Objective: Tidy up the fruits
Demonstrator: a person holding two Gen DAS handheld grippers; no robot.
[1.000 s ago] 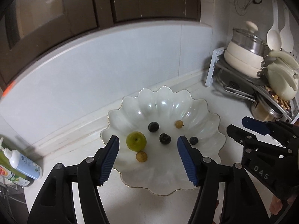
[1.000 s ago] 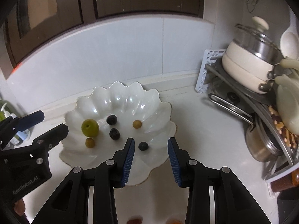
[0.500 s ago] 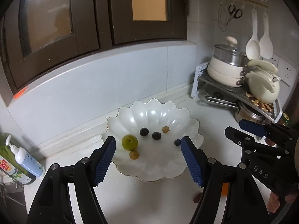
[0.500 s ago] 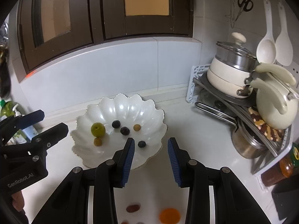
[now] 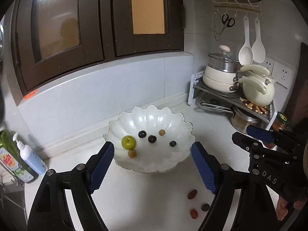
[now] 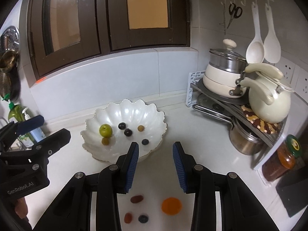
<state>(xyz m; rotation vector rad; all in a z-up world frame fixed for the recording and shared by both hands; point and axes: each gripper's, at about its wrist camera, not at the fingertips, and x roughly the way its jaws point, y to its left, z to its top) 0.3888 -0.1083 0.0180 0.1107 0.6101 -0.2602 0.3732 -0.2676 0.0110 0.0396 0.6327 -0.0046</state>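
A white scalloped bowl (image 5: 154, 115) (image 6: 127, 107) stands on the white counter. It holds a green fruit (image 5: 128, 142) (image 6: 105, 130), dark berries (image 5: 152, 139) (image 6: 128, 132) and small tan fruits (image 5: 162, 132) (image 6: 141, 128). On the counter in front lie two reddish fruits (image 6: 136, 199) (image 5: 192, 194), a blueberry (image 6: 143, 218) (image 5: 205, 207) and an orange fruit (image 6: 171, 206). My left gripper (image 5: 153, 169) is open and empty, above the bowl's near rim. My right gripper (image 6: 155, 165) is open and empty, above the loose fruits.
A corner rack (image 5: 231, 96) with cream pots and a kettle (image 6: 269, 100) stands at the right, with a steel pot (image 6: 244, 140) and jars (image 6: 284, 159) beneath. Soap bottles (image 5: 27, 157) stand at the left. A tiled wall and dark cabinets are behind.
Both grippers have pulled back and up from the bowl, which now looks smaller. The loose fruits on the counter in front have come into view. Both stay open.
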